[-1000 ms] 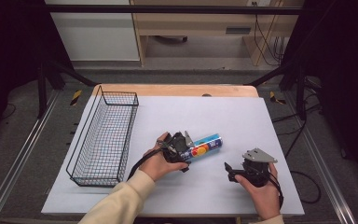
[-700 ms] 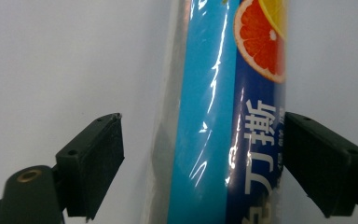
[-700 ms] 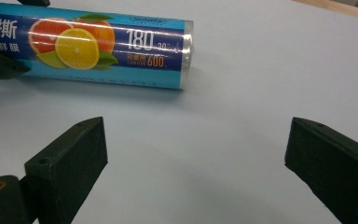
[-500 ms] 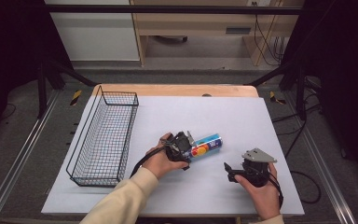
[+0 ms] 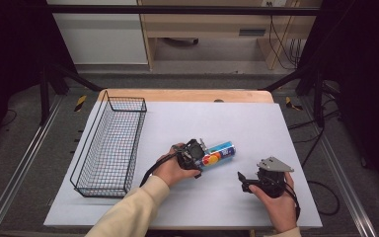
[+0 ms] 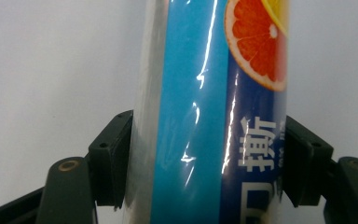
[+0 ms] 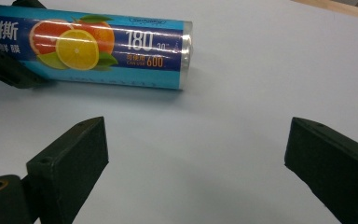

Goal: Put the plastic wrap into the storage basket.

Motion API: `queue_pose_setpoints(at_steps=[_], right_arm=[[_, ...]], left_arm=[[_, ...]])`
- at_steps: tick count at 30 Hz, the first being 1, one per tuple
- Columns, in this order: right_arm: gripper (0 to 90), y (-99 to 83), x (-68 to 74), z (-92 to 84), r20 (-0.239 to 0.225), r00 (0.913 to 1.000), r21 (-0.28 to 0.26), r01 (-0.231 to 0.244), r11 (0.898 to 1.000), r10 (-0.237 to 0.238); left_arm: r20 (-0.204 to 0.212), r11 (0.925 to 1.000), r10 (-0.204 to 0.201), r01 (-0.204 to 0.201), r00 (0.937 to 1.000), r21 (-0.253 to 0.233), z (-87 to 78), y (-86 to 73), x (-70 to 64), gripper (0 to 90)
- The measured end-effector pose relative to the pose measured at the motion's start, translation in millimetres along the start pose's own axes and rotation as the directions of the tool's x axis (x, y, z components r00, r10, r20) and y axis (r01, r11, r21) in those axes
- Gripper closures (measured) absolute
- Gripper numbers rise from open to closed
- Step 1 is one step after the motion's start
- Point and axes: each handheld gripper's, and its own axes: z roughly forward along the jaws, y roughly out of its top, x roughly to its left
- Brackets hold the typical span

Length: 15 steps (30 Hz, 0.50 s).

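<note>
A roll of cling film (image 5: 220, 152) in a blue wrapper with orange-fruit pictures lies on its side on the white table top (image 5: 237, 118), near the middle. My left gripper (image 5: 201, 158) is shut on the roll's left part. In the left gripper view both black pads press the sides of the roll (image 6: 209, 93). My right gripper (image 5: 241, 181) rests to the right and nearer the front edge, open and with nothing in it. In the right gripper view the roll (image 7: 107, 49) lies beyond its wide-apart jaws, and the right gripper (image 7: 200, 158) is over bare table.
A long black wire basket (image 5: 126, 98) stands along the left side of the table, with nothing in it. A wooden edge (image 5: 187, 95) borders the far side. Cables trail from both grippers toward the person.
The left hand and its gripper have edged slightly to the right along the roll. The roll and the right hand have stayed where they were.
</note>
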Motion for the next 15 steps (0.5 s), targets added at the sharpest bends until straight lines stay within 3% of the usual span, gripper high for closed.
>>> queue_pose_setpoints(at_steps=[4,5,6,15], right_arm=[[7.2,-0.2,-0.6,0.0,0.000,1.0000,0.000,-0.005,1.000,0.005],[7.2,-0.3,-0.6,0.1,-0.001,1.0000,0.000,-0.008,1.000,0.008],[7.2,-0.3,-0.7,0.2,-0.002,1.0000,0.001,-0.008,1.000,0.008],[7.0,0.0,0.2,0.5,-0.006,1.0000,0.000,-0.005,1.000,0.005]], left_arm=[[0.003,0.9999,-0.005,0.005,1.0000,0.015,-1.4,0.9,-0.7,30.8],[0.026,0.9994,-0.033,0.032,0.9991,0.015,-2.9,0.1,0.4,30.9],[0.026,0.9994,-0.033,0.032,0.9991,0.015,-2.9,0.1,0.4,31.0],[0.006,0.9976,-0.054,0.054,0.9985,-0.043,-27.4,-3.0,-0.3,31.3]])
